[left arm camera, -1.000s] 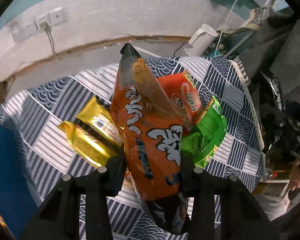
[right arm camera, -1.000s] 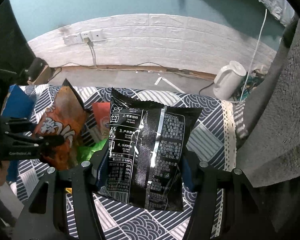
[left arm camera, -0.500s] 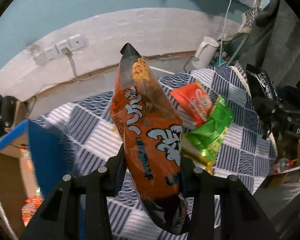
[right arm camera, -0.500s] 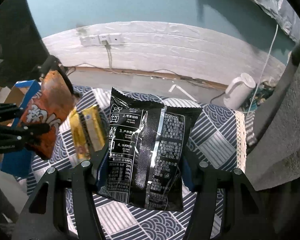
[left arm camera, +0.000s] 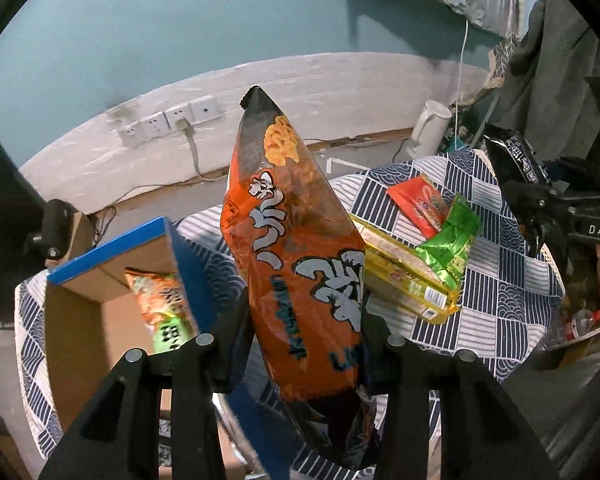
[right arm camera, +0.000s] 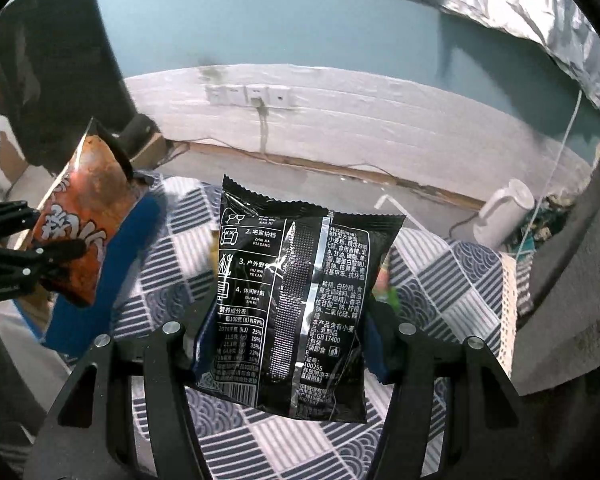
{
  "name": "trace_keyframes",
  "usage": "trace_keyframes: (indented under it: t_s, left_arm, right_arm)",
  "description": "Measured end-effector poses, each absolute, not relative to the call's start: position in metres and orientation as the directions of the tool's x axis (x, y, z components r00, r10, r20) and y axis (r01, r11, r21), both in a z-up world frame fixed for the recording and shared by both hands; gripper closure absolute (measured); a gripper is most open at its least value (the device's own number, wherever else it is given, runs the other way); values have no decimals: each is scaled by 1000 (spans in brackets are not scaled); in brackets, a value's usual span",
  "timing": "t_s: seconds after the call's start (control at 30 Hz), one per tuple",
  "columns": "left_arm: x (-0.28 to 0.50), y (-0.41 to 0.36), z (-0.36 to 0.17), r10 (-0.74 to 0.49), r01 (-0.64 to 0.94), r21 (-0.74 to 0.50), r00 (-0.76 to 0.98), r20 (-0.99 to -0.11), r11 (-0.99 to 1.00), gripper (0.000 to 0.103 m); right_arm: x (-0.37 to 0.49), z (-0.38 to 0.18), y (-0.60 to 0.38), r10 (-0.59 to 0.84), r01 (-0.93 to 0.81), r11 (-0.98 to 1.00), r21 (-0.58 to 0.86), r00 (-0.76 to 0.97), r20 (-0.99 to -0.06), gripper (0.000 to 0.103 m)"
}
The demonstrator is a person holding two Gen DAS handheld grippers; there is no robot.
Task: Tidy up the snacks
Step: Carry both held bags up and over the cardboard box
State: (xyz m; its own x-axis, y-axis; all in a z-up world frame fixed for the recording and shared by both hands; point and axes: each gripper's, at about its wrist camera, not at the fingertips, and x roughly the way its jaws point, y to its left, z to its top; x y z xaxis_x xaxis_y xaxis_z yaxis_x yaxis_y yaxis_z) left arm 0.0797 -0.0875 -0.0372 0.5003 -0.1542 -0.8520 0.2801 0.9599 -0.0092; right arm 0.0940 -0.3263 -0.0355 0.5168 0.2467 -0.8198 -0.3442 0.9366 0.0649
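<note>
Now swung from above the snack pile toward the blue-edged box (left arm camera: pixel 112 240), an orange bag (left arm camera: pixel 300 280) is held clamped in left fingers (left arm camera: pixel 236 344); beside the box, a black packet (right arm camera: pixel 300 300) is pinched in right fingers (right arm camera: pixel 376 344), suggesting boxing comes next.

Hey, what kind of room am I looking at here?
Probably a lived-in room at home: a low table under a patterned cloth, a white electric kettle on the floor, and wall sockets along a teal wall.

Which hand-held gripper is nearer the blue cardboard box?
Left. The left hand-held gripper hangs beside the blue cardboard box; the right hand-held gripper is farther across the cloth.
</note>
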Motion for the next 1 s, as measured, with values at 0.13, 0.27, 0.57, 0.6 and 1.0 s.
trace_keyframes:
  t_s: [0.13, 0.27, 0.57, 0.6, 1.0]
  left_arm:
    - [69, -74, -33, -144, 271, 1, 517, -844, 963, 59]
    - [58, -55, -30, -133, 256, 8, 527, -840, 967, 59]
    - [39, 1, -27, -84, 183, 23, 558, -826, 983, 59]
    - [38, 5, -27, -84, 178, 20, 557, -827, 984, 59]
    - [22, 79, -41, -45, 76, -4, 540, -840, 997, 59]
  right_arm:
    - [87, -28, -305, 270, -380, 923, 66, 516, -813, 44]
    - [82, -21, -284, 295, -406, 911, 75, 512, -806, 44]
    - [84, -11, -227, 349, -465, 879, 103, 482, -804, 44]
    - [84, -10, -219, 353, -471, 876, 103, 479, -803, 44]
    - [89, -27, -126, 408, -575, 808, 129, 388, -826, 44]
